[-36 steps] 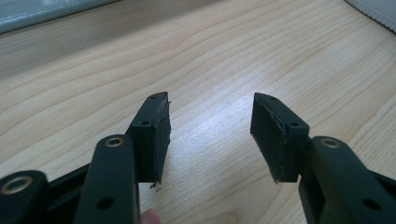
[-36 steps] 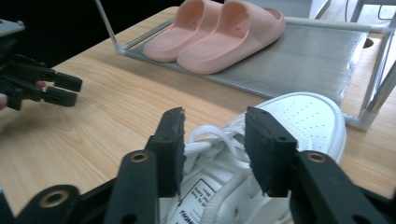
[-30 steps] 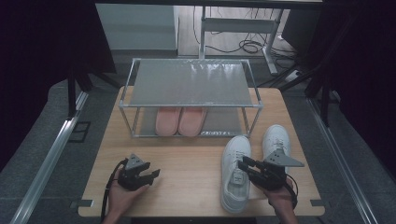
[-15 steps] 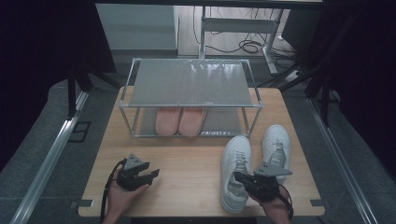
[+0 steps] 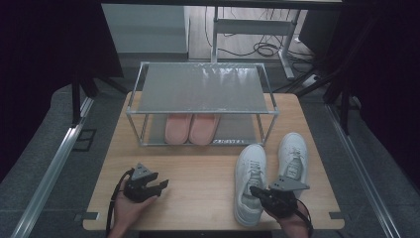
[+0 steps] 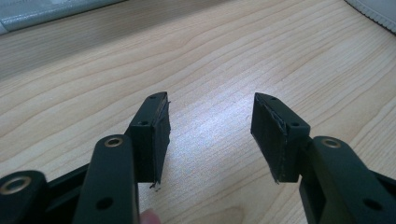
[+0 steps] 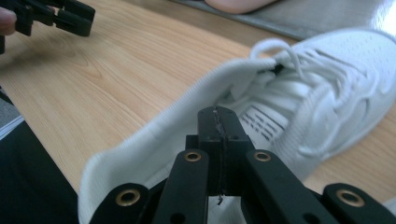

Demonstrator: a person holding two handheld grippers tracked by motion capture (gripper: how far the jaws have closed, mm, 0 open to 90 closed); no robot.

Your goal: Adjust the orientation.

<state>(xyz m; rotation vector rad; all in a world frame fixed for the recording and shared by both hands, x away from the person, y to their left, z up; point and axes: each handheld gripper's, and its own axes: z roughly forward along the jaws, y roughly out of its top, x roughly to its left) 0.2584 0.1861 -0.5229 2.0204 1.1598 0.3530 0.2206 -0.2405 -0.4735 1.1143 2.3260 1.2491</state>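
Am holding right gripper (image 7: 218,154) jaws closed, empty, over heel opening of left sneaker (image 5: 250,181) at table (image 5: 198,183) front. Sneaker looking light, soft-collared; am judging heel rim best grip. Left gripper (image 6: 210,135) resting wide open.

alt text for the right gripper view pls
The right gripper, jaws closed together, sits over the open collar of a white lace-up sneaker lying on a light wooden table. The left gripper shows at top left, and a pink shoe's tip peeks in at the top edge.
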